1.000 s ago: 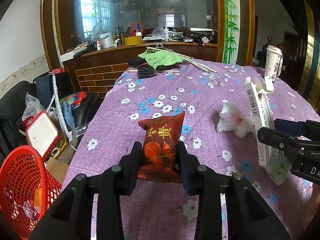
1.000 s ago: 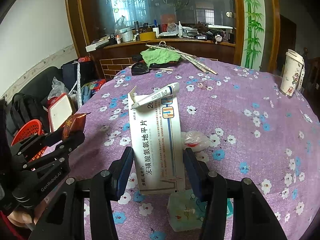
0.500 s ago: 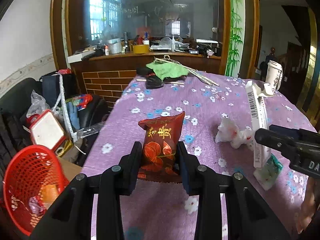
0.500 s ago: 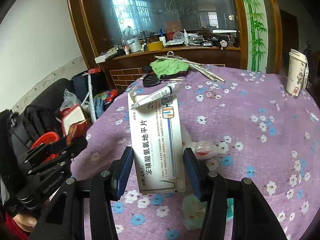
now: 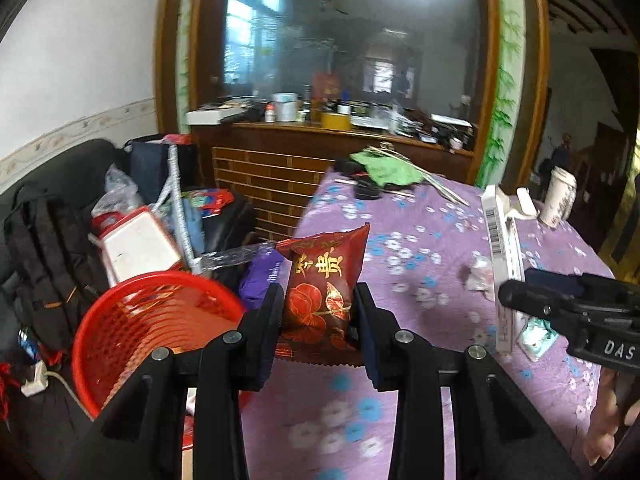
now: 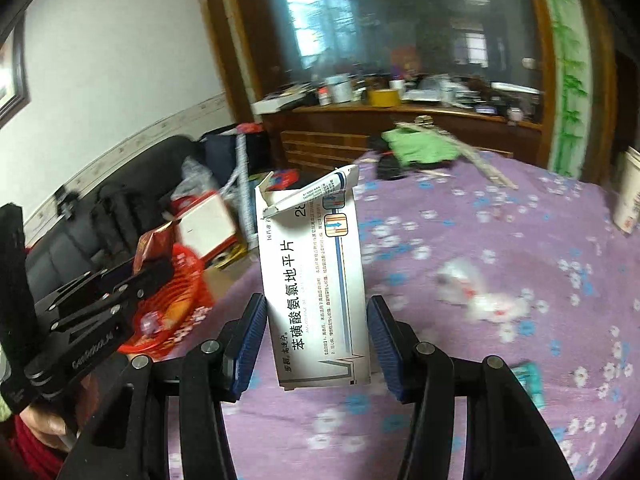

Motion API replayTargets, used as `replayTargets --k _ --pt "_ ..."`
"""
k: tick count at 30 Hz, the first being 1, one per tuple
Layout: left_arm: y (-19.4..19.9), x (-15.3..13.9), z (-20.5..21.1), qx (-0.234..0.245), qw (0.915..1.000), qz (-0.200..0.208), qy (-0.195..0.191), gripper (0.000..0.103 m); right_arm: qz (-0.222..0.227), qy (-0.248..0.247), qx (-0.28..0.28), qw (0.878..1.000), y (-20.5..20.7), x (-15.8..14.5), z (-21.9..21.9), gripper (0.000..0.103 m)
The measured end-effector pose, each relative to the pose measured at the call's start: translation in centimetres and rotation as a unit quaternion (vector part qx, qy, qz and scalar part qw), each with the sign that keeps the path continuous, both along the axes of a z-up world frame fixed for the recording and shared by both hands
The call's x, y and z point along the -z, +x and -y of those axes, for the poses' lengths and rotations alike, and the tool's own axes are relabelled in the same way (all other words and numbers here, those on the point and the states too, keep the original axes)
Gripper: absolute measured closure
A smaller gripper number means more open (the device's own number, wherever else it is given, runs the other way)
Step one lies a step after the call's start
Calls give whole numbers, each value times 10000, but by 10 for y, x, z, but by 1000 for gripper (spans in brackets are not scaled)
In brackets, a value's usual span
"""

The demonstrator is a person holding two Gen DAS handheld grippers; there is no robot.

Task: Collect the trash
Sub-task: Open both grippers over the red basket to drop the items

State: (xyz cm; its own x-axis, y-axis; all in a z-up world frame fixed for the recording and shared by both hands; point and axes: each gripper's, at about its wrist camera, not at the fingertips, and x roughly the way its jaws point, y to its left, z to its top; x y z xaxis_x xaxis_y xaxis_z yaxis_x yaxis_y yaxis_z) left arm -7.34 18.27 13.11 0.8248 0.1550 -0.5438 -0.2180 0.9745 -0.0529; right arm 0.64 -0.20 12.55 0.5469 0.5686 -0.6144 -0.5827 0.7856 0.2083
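While both tools (image 5: 318, 316) rose | red basket (image 5: 152, 336) nearer | wrapper (image 5: 324, 280) clamped

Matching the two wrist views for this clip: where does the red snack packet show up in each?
Left wrist: the red snack packet stands centre frame, clamped upright between the left tongs.
Right wrist: it sits at the left edge, at the tip of the left tongs.
Shared landmark: the red basket beside the table.

Two grippers: the left (image 5: 318, 312) holds one red packet (image 5: 326, 280), the right (image 6: 316, 336) one white box (image 6: 314, 284); one red basket (image 5: 148, 332) left of both, one crumpled wrapper (image 6: 476, 292) and one cup (image 5: 560, 202) to their right
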Motion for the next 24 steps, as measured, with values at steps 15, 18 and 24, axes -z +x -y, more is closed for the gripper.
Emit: replayTargets --k 15,18,24 --pt "-42 40 -144 -1001 9930 -411 -466 69 -636 55 -1306 9894 -23 12 -168 47" --pt "-44 45 -155 -1024 9925 -401 -541 64 -780 38 -1333 9880 -14 23 -199 46" --pt "-49 42 -164 -989 9932 -262 -561 50 -1095 159 -1158 9871 8 39 -203 38"
